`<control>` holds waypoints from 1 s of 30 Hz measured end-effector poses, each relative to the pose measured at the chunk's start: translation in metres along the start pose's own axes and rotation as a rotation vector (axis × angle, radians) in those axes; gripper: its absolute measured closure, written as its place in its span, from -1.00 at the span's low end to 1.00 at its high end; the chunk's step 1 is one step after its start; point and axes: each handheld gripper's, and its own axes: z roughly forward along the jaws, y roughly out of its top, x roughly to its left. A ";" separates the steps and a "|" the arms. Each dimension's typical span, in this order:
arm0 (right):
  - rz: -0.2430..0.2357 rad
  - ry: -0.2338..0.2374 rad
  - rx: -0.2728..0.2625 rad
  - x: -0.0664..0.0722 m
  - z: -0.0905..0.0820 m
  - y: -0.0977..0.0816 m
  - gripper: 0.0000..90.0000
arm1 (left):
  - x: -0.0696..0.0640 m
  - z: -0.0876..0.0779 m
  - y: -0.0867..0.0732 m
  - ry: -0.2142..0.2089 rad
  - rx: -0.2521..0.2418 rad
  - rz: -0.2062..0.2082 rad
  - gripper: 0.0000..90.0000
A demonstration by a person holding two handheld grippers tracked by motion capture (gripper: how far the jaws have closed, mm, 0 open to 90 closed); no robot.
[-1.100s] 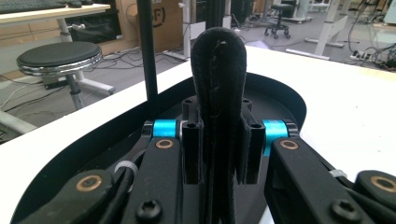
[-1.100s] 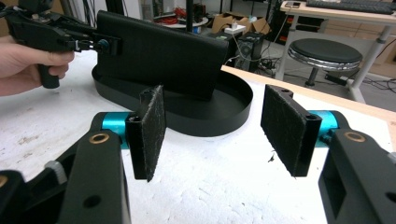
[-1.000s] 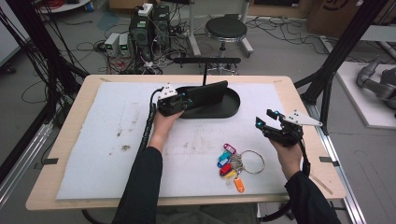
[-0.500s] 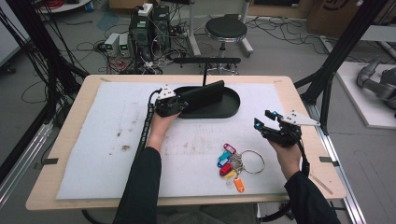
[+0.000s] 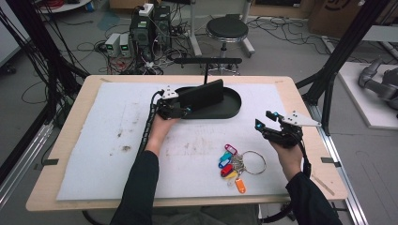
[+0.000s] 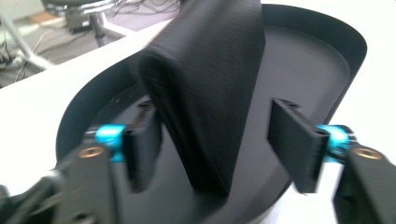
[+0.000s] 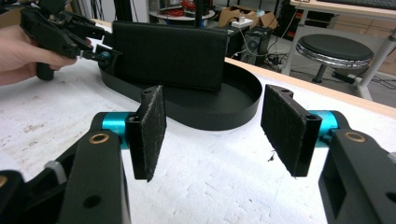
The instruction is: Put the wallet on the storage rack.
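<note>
Keys on a steel ring with coloured plastic tags [image 5: 237,164] show from the high view, lying near my right gripper [image 5: 266,121], whose jaws gape empty. My left gripper [image 6: 219,144] has just opened; the black rectangular fabric wallet [image 6: 210,84] stands between its pads, untouched, in the black oval plastic tray [image 6: 327,46].

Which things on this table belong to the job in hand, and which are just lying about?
In the job:
- black wallet, standing in the tray
- black oval tray
- left gripper, jaws just opened, wallet between them

Lying about:
- key ring with coloured tags
- right gripper, open, holding nothing
</note>
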 end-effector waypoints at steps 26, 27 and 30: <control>0.010 -0.031 0.012 -0.005 -0.007 -0.005 -0.13 | -0.051 -0.139 -0.019 0.041 -0.114 0.060 -0.45; 0.010 -0.031 0.012 -0.005 -0.007 -0.005 -0.13 | -0.051 -0.145 -0.023 0.039 -0.121 0.049 -0.45; 0.004 -0.036 0.014 -0.005 -0.007 -0.005 -0.14 | -0.051 -0.161 -0.034 0.058 -0.122 0.016 -0.45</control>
